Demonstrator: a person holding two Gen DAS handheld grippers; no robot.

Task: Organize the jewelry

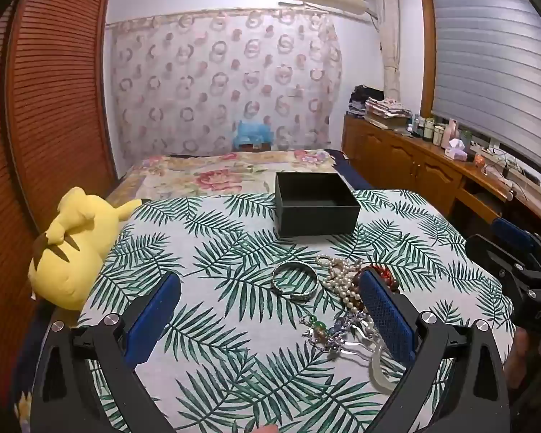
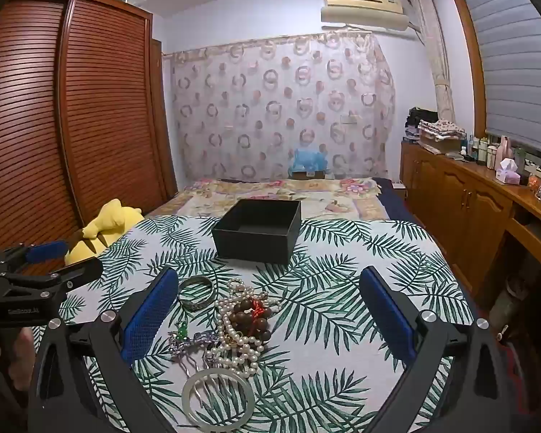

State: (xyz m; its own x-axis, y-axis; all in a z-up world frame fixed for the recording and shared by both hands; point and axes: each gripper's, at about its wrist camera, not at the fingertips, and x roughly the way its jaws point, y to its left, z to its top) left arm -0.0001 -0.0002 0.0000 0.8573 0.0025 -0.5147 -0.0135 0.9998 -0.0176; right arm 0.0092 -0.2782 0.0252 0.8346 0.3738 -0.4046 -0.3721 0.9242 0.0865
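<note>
A black open box (image 1: pixel 315 204) (image 2: pixel 258 231) stands on the leaf-print cloth, beyond a pile of jewelry. The pile holds a silver bangle (image 1: pixel 295 280) (image 2: pixel 197 293), a pearl necklace (image 1: pixel 342 281) (image 2: pixel 234 324), a brown bead bracelet (image 2: pixel 250 317), a green and purple ornament (image 1: pixel 324 332) (image 2: pixel 185 339) and a pale jade-like bangle (image 2: pixel 218 398). My left gripper (image 1: pixel 268 281) is open above the cloth, the pile near its right finger. My right gripper (image 2: pixel 268 281) is open too, with the pile between its fingers and nothing gripped. Each gripper shows at the edge of the other's view.
A yellow plush toy (image 1: pixel 72 249) (image 2: pixel 106 229) lies at the cloth's left edge. A wooden wardrobe (image 2: pixel 72 115) stands on the left, a low cabinet (image 2: pixel 469 202) with bottles on the right. A flowered bedspread (image 1: pixel 234 173) lies beyond the box.
</note>
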